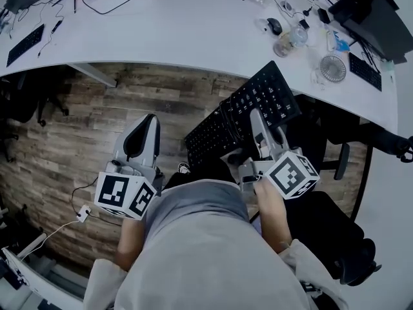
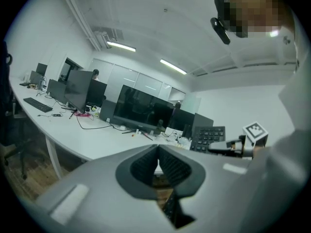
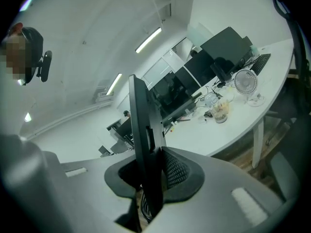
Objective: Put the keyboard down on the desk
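1. The left tongs [image 1: 148,123] are pressed together and empty, held low, apparently leaving the carrying to the other side.
2. The keyboard [image 1: 271,92] is airborne and tilted over the floor [image 1: 97,108], just short of the desk [image 1: 193,37], not yet set down.
3. The right tongs [image 1: 258,123] are narrowly parted and clamp the keyboard's thin edge, likely for one-handed carrying.

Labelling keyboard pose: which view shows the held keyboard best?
Head view: whole keyboard, keys visible, in the right gripper. Right gripper view shows only its edge between the jaws; left gripper view, a small part.
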`<state>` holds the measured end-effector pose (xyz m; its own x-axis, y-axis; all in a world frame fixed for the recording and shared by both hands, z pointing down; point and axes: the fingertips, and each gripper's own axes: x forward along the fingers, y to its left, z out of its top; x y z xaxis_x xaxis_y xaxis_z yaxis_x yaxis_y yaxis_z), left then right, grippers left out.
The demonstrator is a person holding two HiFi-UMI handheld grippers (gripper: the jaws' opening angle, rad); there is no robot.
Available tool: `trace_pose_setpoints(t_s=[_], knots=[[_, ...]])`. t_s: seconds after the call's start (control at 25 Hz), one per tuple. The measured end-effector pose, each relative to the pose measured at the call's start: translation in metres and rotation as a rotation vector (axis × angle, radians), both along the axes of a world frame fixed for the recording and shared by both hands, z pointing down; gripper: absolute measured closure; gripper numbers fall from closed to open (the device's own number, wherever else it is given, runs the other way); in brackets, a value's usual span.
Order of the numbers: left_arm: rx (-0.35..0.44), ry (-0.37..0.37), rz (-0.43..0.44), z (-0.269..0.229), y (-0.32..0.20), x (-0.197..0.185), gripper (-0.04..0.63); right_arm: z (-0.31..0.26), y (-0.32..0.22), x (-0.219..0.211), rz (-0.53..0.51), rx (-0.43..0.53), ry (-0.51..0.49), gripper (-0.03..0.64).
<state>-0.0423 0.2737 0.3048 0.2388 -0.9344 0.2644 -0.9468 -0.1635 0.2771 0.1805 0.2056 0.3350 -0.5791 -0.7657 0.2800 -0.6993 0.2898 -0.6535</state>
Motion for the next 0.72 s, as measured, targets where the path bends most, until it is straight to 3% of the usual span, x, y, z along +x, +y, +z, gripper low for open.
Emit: trace_pose_setpoints(t_s=[0.52,0.72], knots=[[0.006,-0.038,0.004,-0.014,-0.089,0.01,0.595,0.0,-0.092,0.006,-0.011,-0.022,-0.098,0.542],[0.046,-0.164,-0.005,-0.029,-0.115,0.016,0.595,-0.001,-0.118,0.004,-0.04,-0.031,-0.147,0.541]])
